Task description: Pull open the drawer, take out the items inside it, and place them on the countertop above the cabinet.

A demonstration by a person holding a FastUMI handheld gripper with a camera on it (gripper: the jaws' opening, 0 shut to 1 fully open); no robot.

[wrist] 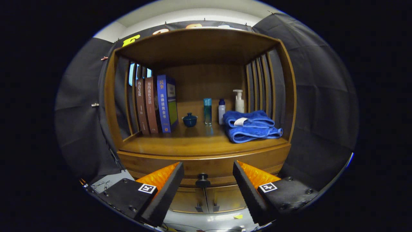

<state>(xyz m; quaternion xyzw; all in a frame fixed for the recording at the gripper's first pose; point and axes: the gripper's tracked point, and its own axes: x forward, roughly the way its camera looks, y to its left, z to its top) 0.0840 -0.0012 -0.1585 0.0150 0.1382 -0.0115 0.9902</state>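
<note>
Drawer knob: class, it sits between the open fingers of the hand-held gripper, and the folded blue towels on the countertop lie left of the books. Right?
Not quite. The gripper view shows the towels right of the books. The drawer knob does sit between the open fingers of the hand-held gripper, with the towels on the countertop.

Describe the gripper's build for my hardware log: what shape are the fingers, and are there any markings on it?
The gripper has two wedge-shaped fingers that taper toward the tips, with finely ridged inner faces. Each is mounted on a black block fastened with screws, and each block carries a small square black-and-white marker tag. The fingers stand open, with the drawer knob in the gap ahead.
</note>
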